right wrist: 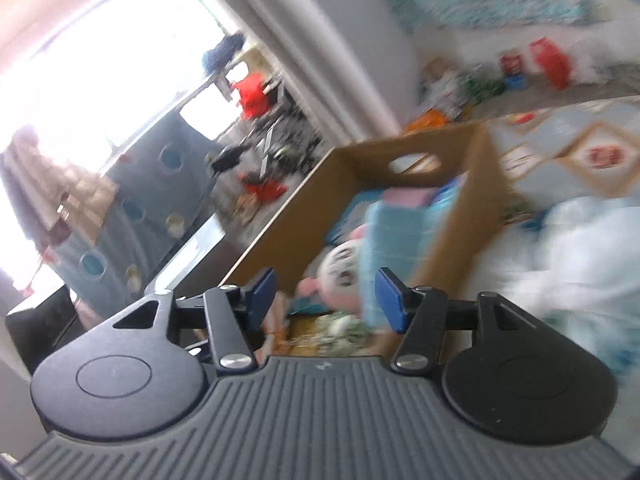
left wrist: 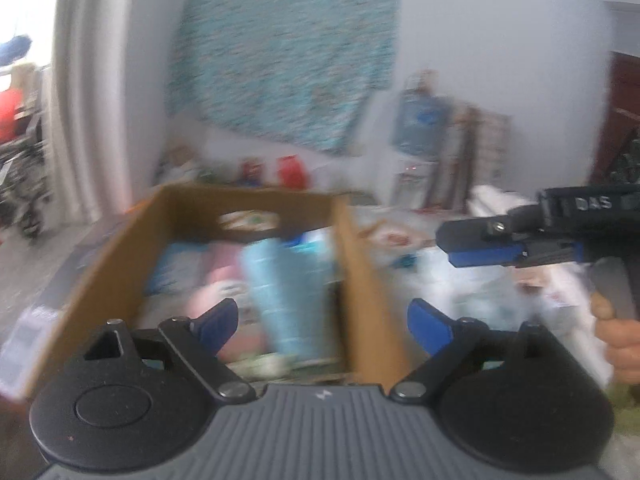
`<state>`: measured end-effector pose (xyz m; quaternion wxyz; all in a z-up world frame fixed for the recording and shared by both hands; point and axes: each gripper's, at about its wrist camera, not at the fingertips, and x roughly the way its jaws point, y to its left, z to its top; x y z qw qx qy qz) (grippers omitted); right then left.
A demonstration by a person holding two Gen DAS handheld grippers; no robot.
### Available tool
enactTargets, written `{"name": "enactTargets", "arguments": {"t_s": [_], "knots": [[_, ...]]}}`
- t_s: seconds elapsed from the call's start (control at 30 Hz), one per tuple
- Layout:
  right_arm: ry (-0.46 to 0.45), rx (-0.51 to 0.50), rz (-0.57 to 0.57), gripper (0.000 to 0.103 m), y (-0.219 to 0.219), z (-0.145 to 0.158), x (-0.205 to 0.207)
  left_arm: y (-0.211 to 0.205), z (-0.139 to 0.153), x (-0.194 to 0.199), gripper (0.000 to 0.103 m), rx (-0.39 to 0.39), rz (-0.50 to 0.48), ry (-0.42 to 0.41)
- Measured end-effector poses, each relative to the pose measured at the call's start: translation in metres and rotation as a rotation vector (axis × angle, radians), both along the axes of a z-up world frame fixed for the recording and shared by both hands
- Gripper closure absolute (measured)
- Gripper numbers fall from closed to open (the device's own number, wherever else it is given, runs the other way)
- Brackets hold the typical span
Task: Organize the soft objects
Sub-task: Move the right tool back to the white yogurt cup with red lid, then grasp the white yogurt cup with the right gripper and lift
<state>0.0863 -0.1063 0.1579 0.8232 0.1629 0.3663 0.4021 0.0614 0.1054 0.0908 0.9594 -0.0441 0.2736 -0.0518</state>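
Observation:
An open cardboard box (left wrist: 362, 268) holds soft things: a light blue folded cloth (left wrist: 280, 280), pink pieces (left wrist: 218, 276) and a pink and white plush toy (right wrist: 340, 276). My left gripper (left wrist: 324, 320) hovers over the box's near edge, open, with nothing between its blue pads. In the right wrist view the same box (right wrist: 288, 216) lies ahead with the light blue cloth (right wrist: 390, 228) inside. My right gripper (right wrist: 326, 296) is open and empty above the box's near end. From the left wrist view the right gripper (left wrist: 452, 248) shows at the right, beyond the box wall.
A patterned bedcover (right wrist: 580, 152) and a white crumpled bundle (right wrist: 580, 248) lie right of the box. Red containers (left wrist: 290, 170) stand by the wall under a teal hanging (left wrist: 288, 60). A hand (left wrist: 618, 344) grips the right tool. A curtain (left wrist: 88, 100) hangs at the left.

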Motion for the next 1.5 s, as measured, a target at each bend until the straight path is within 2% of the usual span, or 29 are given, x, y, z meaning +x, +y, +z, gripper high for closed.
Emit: {"name": "enactTargets", "arguments": {"t_s": [0.2,0.3,0.4,0.53,0.57,0.63,0.73,0.8,0.97,1.07,1.17,1.3,1.4,1.5], "knots": [[-0.058,-0.067,-0.267,0.026,-0.116,0.016,-0.005,-0.089,0.004,0.017,0.007,-0.016,-0.204,-0.029],[-0.047,-0.121,-0.380,0.023,-0.168,0.013,-0.005,-0.136,-0.007,0.026,0.007,-0.007,-0.304,-0.027],[-0.010,-0.185,-0.459,0.023,-0.208,-0.005,-0.003,-0.179,-0.023,0.033,0.007,0.029,-0.366,-0.035],[0.045,-0.239,-0.503,0.023,-0.244,-0.039,0.000,-0.227,-0.048,0.046,0.008,0.061,-0.424,-0.041],[0.051,-0.240,-0.510,0.024,-0.250,-0.047,0.001,-0.237,-0.054,0.050,0.009,0.067,-0.437,-0.034],[0.063,-0.229,-0.521,0.026,-0.263,-0.061,0.003,-0.258,-0.067,0.062,0.017,0.078,-0.468,-0.012],[0.076,-0.211,-0.519,0.036,-0.271,-0.081,0.008,-0.284,-0.089,0.080,0.029,0.111,-0.495,0.037],[0.078,-0.215,-0.513,0.041,-0.271,-0.088,0.010,-0.294,-0.099,0.091,0.032,0.110,-0.506,0.050],[0.077,-0.231,-0.518,0.044,-0.274,-0.102,0.019,-0.312,-0.121,0.118,0.035,0.112,-0.506,0.074],[0.093,-0.226,-0.510,0.048,-0.275,-0.113,0.024,-0.320,-0.132,0.134,0.041,0.117,-0.503,0.111],[0.105,-0.202,-0.497,0.051,-0.277,-0.122,0.026,-0.326,-0.140,0.143,0.053,0.119,-0.501,0.148],[0.110,-0.171,-0.484,0.053,-0.280,-0.124,0.026,-0.328,-0.152,0.155,0.070,0.088,-0.493,0.196],[0.115,-0.162,-0.477,0.058,-0.280,-0.124,0.023,-0.327,-0.154,0.157,0.077,0.035,-0.494,0.221],[0.123,-0.140,-0.487,0.059,-0.284,-0.124,0.021,-0.327,-0.152,0.158,0.079,0.018,-0.481,0.220]]}}
